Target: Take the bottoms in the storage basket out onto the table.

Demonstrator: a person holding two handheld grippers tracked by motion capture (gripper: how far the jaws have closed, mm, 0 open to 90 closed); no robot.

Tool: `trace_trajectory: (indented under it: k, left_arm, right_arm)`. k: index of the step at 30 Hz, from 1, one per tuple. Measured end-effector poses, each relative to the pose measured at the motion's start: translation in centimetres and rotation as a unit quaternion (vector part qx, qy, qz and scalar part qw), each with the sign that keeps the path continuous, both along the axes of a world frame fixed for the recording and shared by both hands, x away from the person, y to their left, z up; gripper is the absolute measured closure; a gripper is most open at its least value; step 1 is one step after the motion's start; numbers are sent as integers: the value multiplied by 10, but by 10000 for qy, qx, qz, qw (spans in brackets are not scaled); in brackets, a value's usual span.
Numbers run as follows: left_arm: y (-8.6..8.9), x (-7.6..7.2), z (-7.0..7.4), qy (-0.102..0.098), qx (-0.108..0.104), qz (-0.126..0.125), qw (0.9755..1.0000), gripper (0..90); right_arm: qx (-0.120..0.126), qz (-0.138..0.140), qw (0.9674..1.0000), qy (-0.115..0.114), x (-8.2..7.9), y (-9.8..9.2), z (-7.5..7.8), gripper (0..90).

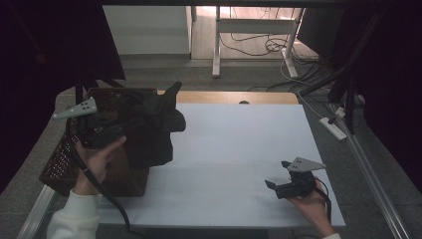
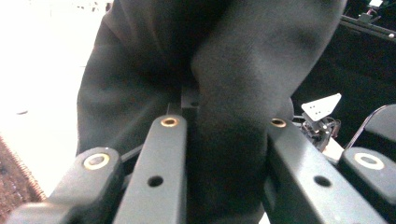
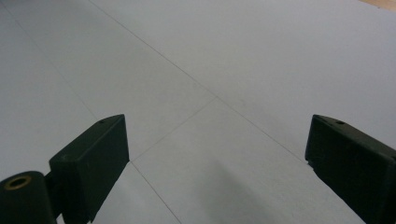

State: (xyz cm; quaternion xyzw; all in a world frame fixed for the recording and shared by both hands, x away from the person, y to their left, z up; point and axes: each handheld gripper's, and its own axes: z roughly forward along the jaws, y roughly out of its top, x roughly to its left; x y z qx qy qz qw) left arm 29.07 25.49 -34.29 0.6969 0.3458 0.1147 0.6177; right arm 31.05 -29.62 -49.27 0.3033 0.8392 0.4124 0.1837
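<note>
High view: left gripper (image 1: 130, 123) clamped on a dark garment (image 1: 157, 127), held above the near rim of the wicker basket (image 1: 59, 167) at the table's (image 1: 239, 149) left edge; cloth hangs down from the jaws, long axis vertical. Right gripper (image 1: 278, 174) rests well apart at the near right (left hand is far nearer).

Left gripper view: jaws pinch a thick fold of the garment (image 2: 243, 74).

Right gripper view: jaws spread wide, nothing between, bare white table (image 3: 210, 70). No legible writing or labels anywhere.
</note>
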Motion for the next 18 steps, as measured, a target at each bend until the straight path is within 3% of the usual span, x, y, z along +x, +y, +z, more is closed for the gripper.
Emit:
trace_trajectory:
  k: [18]
  left_arm:
    - [-15, 9, -4, 78, 60, -128, 9999, 786]
  right_arm:
    - [-5, -10, 10000, -12, 0, 0, 0, 61]
